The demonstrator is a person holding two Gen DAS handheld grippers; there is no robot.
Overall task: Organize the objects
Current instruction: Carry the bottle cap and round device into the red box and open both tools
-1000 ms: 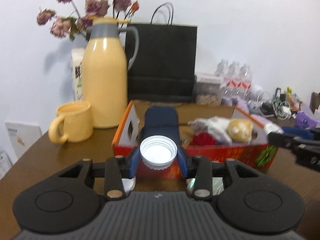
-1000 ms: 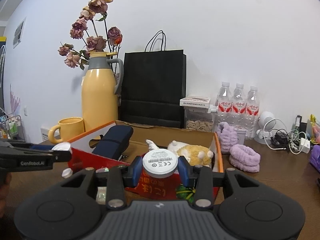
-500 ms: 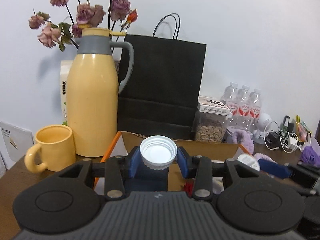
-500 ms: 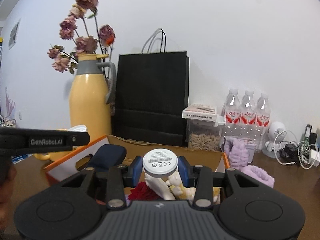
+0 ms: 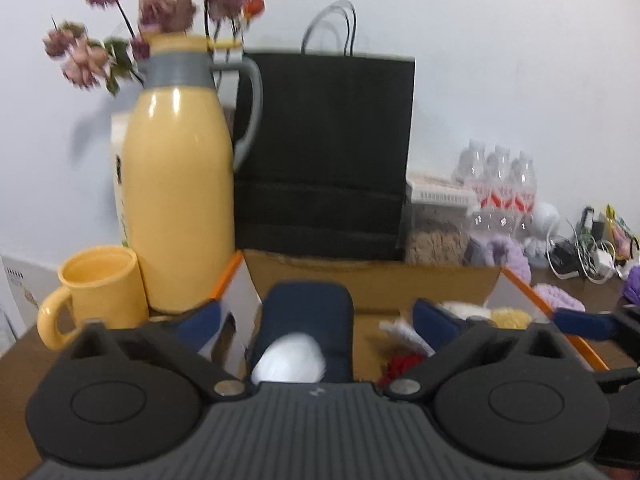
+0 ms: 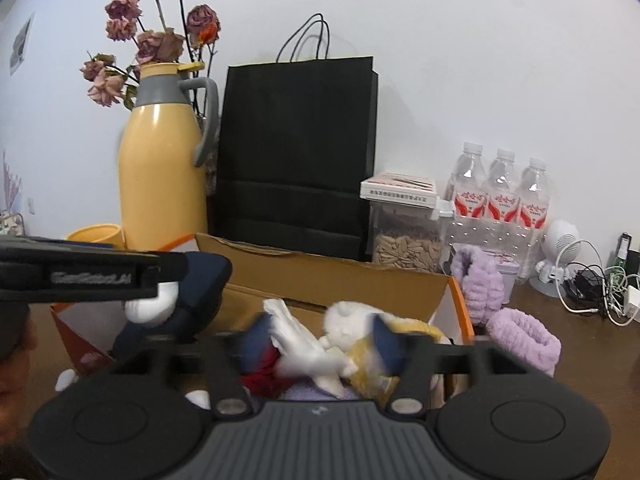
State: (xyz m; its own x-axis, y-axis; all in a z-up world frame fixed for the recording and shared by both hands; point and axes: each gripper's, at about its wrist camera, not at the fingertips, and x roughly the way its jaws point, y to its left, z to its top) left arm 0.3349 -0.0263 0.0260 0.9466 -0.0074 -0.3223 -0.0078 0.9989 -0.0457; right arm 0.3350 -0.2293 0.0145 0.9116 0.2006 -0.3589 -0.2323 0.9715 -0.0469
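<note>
Left gripper (image 5: pixel 316 318): jaws spread wide, having just been opening; the blue pads stand at 9 and 3 o'clock of a white bottle cap and do not touch it.
White bottle cap (image 5: pixel 289 358): blurred, released, low between the left pads, in front of the dark blue pouch inside the box; in the right wrist view it shows at 9 o'clock, just under the left gripper's black finger.
Right gripper (image 6: pixel 318 342): jaws apart, having just been opening; nothing is pressed between the pads, which stand over the box contents.
Round white device: I cannot make it out in either view.
Cardboard box (image 6: pixel 332 276): open, orange-edged, on the wooden table (image 6: pixel 580 328); both grippers hang over its near side.
Dark blue pouch (image 5: pixel 308 312): in the box's left part, at 12 o'clock of the cap.
Plush toy (image 6: pixel 360 320): white and yellow, in the box's right part, lying on red and lilac soft things.
Yellow thermos jug (image 5: pixel 176 200): upright at 10 o'clock of the box, grey collar and handle, dried flowers (image 5: pixel 160 12) behind it.
Yellow mug (image 5: pixel 100 292): just beside the jug, at its 8 o'clock.
Black paper bag (image 6: pixel 296 152): upright behind the box, at 12 o'clock.
Seed container (image 6: pixel 404 232): clear, at 3 o'clock of the bag.
Water bottles (image 6: pixel 500 200): three, at 3 o'clock of the container.
Purple scrunchies (image 6: pixel 520 336): on the table at 3 o'clock of the box.
</note>
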